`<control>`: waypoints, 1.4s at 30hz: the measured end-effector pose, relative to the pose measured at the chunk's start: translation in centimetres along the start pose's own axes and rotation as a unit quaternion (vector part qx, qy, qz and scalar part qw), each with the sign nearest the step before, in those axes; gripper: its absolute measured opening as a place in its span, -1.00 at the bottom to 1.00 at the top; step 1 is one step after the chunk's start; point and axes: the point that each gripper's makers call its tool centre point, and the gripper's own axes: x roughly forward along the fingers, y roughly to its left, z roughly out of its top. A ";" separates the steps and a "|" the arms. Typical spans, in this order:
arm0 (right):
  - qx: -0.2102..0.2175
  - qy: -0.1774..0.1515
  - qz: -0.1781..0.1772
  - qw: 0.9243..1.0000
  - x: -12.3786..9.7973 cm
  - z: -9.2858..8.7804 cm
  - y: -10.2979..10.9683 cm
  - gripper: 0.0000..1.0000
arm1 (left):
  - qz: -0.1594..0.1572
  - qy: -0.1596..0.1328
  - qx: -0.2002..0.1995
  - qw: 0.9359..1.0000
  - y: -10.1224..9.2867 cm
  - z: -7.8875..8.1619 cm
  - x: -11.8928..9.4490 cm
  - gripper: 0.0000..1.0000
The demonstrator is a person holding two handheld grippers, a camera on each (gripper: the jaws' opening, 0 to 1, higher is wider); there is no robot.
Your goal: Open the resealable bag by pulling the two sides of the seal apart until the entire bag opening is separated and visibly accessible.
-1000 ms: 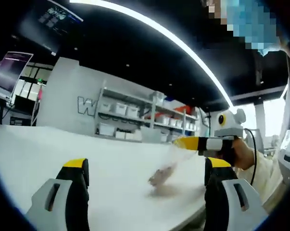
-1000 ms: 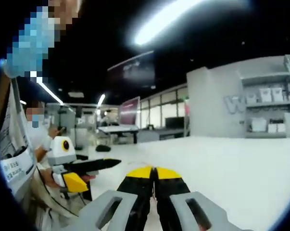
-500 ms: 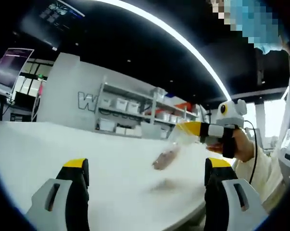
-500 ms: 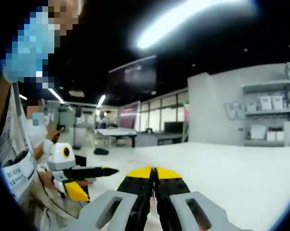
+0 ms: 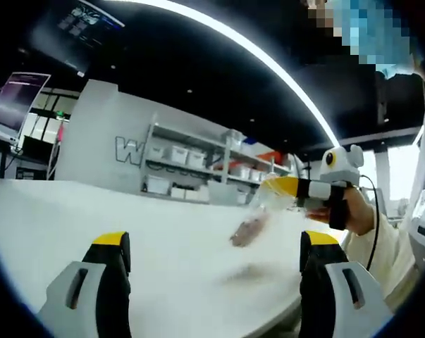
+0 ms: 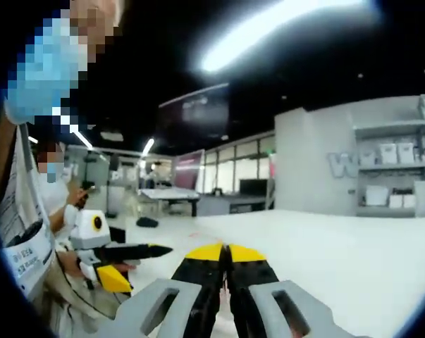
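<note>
Wall lettering: a large grey "W" [image 5: 125, 149] is showing on the white wall [image 5: 92, 134], at ten o'clock; remainder hidden.

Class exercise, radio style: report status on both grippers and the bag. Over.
Right gripper shut on resealable bag, bag lifted off white table. Left gripper open, holding nothing. Seal state unclear. Path unobstructed.

In my left gripper view, the bag [image 5: 256, 220] hangs above the table [image 5: 71, 218], right of centre, pinched by my right gripper [image 5: 272, 186]. Shelves [image 5: 198, 169] stand far behind the table.
</note>
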 end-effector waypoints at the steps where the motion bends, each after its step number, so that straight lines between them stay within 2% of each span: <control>1: 0.000 0.001 0.000 1.000 0.0 0.0 0.0 -1.00 | 0.001 0.001 0.000 1.000 0.0 0.0 0.0 0.99; 17: -0.002 -0.004 -0.001 1.000 0.3 0.7 -0.9 -1.00 | 0.004 0.001 0.000 1.000 0.2 -0.1 -0.2 0.97; 28: 0.020 -0.007 -0.002 1.000 1.5 0.9 -3.0 -1.00 | 0.004 0.000 0.000 1.000 0.3 -0.1 -0.2 0.97; 42: 0.009 0.005 -0.003 1.000 3.4 1.0 -5.1 -1.00 | 0.003 0.001 0.003 1.000 0.3 0.1 0.0 0.97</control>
